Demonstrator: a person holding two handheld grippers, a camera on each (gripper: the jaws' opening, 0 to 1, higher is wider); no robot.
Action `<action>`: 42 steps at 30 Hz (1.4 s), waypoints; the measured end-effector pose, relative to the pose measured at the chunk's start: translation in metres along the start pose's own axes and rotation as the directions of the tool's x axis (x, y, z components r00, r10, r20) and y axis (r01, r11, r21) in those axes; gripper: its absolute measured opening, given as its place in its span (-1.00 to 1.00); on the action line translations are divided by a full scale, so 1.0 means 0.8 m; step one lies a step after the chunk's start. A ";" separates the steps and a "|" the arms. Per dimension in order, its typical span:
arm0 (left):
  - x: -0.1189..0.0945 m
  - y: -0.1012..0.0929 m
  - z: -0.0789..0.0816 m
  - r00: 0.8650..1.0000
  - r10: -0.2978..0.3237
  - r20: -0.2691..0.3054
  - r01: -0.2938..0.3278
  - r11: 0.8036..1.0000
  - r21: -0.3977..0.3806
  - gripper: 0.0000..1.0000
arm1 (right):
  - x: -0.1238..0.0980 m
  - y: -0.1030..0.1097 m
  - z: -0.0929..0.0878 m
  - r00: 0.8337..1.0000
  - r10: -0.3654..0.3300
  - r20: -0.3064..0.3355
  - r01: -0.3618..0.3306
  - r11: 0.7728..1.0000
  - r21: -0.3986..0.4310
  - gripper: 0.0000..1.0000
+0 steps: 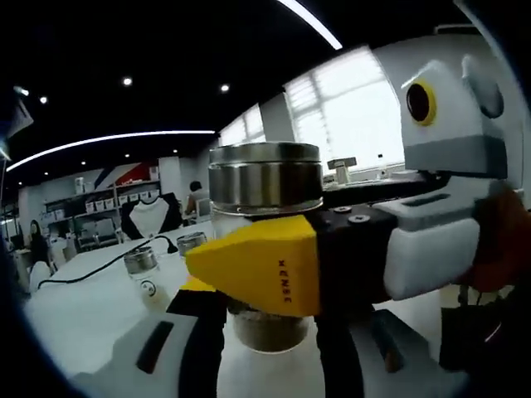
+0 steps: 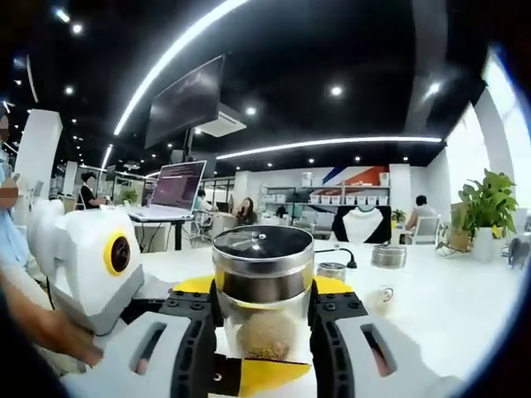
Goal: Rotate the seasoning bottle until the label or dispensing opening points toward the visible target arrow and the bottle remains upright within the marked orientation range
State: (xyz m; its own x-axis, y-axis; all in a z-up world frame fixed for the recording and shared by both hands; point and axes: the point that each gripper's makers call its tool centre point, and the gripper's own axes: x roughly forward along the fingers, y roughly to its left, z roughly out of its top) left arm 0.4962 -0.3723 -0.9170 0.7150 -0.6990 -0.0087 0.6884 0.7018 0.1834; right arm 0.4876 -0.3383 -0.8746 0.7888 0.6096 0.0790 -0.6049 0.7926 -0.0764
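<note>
**Seasoning bottle clamped between two grippers, rotation step in hand**

Left gripper view: The clear glass seasoning bottle with a steel screw lid (image 1: 264, 249) stands upright on the white tabletop (image 1: 83, 315), just ahead of the camera. The right gripper (image 1: 257, 265), white-bodied with a yellow pad, reaches in from the right and crosses the bottle's waist; its jaws are clamped on the glass. The left gripper's own dark jaws rise from below on either side of the bottle's base; whether they press the glass cannot be told here. Two small steel-lidded jars (image 1: 141, 262) stand further back, beside a black cable (image 1: 99, 259).

Right gripper view: The bottle (image 2: 264, 290) sits between the right gripper's black jaws, which touch the glass on both sides. Brown seasoning fills its lower part. The left gripper (image 2: 116, 274) lies just beside it at left.

Count: one bottle in hand, two grippers, two spare jars.

Judgement: the turning step is under way. No target arrow or label is discernible, so alignment cannot be confirmed. The next move calls for a twist about the vertical axis, keeping the base flat.
</note>
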 end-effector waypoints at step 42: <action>-0.011 -0.017 0.015 0.983 -0.177 0.041 0.178 0.983 -0.044 -0.06 | -0.017 0.018 0.025 0.958 0.251 0.142 -0.282 0.914 0.291 -0.21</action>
State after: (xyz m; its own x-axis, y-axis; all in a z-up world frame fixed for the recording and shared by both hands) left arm 0.4794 -0.3773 -0.9076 0.5766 -0.8170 -0.0009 0.8096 0.5712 0.1353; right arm 0.4659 -0.3351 -0.8565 0.5883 0.7841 0.1980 -0.8074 0.5560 0.1972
